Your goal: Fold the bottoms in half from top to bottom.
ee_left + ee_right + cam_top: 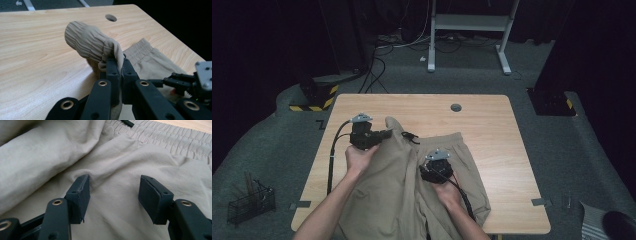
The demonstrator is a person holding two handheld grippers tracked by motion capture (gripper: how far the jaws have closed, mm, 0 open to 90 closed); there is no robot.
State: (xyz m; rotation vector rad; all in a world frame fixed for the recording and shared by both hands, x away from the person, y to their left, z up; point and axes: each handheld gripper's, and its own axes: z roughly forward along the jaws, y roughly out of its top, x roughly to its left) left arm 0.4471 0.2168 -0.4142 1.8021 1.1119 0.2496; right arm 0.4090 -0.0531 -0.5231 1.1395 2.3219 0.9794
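A pair of beige trousers [397, 180] lies on the wooden table [492, 130], waistband toward the far side. My left gripper [384, 134] is shut on the trousers' elastic waistband [87, 42], holding a bunched end of it a little above the table; the jaws pinch the cloth [119, 67]. My right gripper [428, 170] rests on the trousers' middle, open, its two pads pressed down onto the flat cloth [117, 195] with nothing gripped between them. A black drawstring [410, 136] lies by the waistband. The right gripper [180, 82] also appears at the right of the left gripper view.
A round cable hole [456, 107] is in the table near its far edge. A wire basket [251, 204] stands on the floor at the left. A white desk frame [469, 30] and loose cables [377, 65] lie beyond the table.
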